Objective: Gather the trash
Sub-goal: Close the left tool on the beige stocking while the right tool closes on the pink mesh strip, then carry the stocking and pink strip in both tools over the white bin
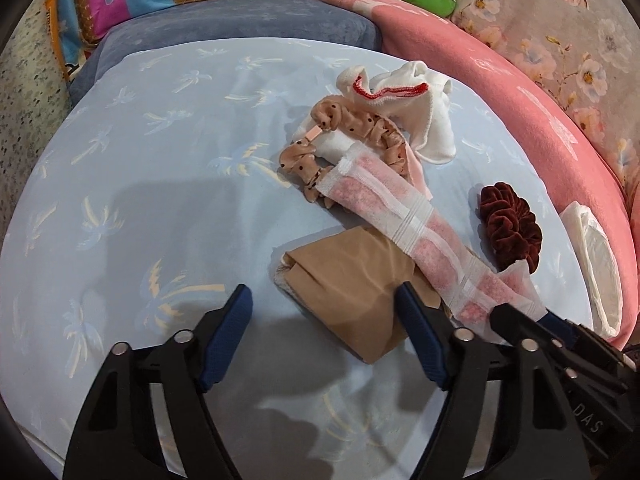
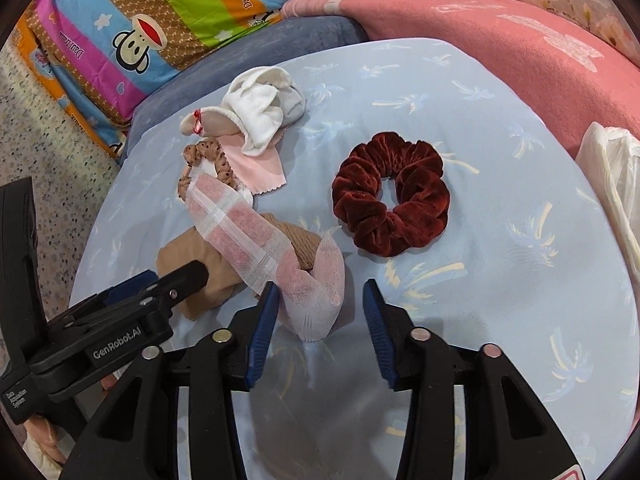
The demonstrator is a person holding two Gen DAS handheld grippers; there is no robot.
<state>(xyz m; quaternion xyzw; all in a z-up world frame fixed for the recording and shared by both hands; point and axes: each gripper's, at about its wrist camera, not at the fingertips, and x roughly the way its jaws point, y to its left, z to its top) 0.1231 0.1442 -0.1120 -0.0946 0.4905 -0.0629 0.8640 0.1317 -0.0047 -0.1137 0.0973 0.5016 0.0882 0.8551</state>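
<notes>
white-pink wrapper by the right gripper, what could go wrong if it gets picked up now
1. The wrapper lies across the tan cloth and its far end sits on the spotted scrunchie, so lifting it may drag either one along.
2. The right gripper is open with only the wrapper's curled end between its fingers; a thin bite may slip.
3. The left gripper is open over the tan cloth close by, so the two grippers could bump.

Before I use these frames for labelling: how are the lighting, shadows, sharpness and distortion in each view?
Left wrist view: evenly lit, sharp; soft shadows of the left gripper fall on the blue sheet; fisheye bends the pink blanket and leaves dark corners. Right wrist view: equally sharp, no glare; a shadow lies under the right gripper; the maroon scrunchie is crisp; edges curve.
</notes>
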